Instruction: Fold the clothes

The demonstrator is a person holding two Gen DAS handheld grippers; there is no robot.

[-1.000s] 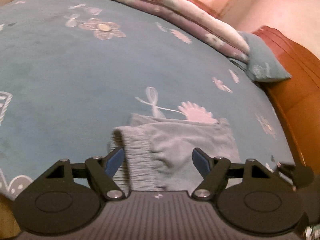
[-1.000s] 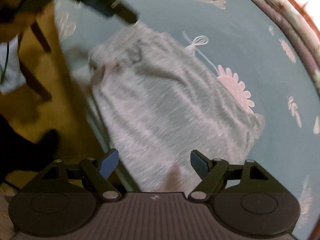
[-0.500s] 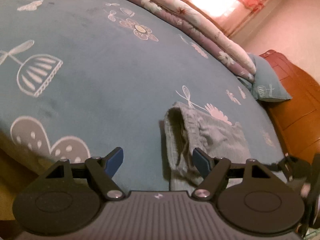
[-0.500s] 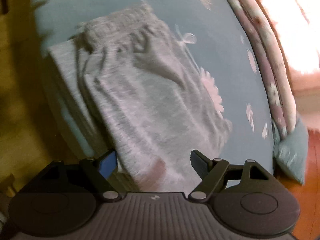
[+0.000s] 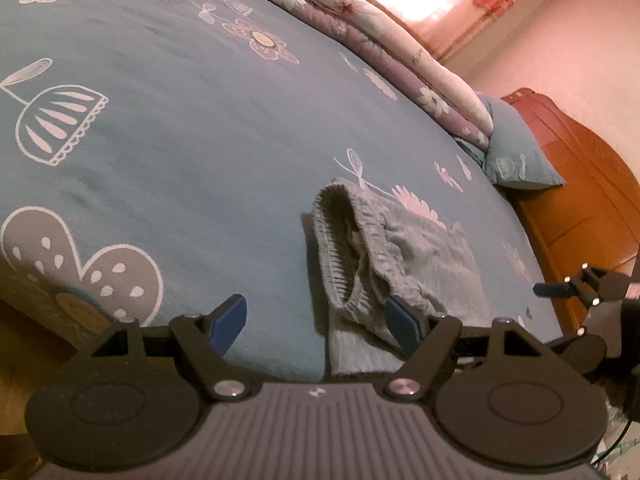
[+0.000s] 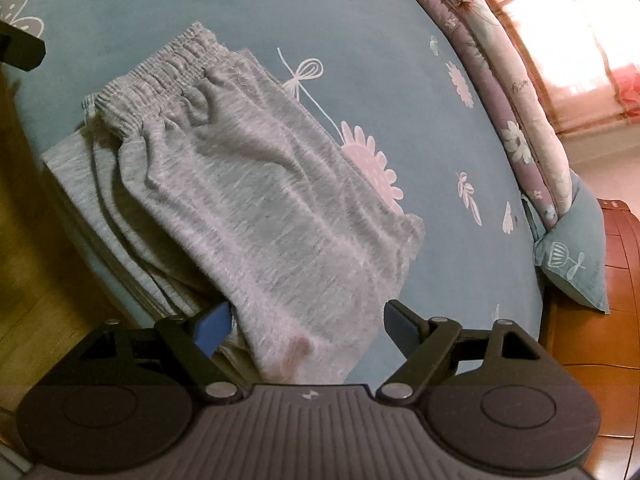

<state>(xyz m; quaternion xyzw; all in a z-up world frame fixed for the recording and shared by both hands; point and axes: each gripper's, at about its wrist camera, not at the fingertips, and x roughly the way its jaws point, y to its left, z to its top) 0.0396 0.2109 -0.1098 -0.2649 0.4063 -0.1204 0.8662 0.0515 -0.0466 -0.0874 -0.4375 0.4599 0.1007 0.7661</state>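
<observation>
Shorts, grey, lie folded on the bed at its near edge, waistband up, a lower layer hanging over that edge. Since 1 second ago the left gripper has slid off the shorts to their left, fingers spread and empty. The right gripper hovers over the shorts' hem, jaws opening, cloth between them unpinched. This fold looks finished and released.
</observation>
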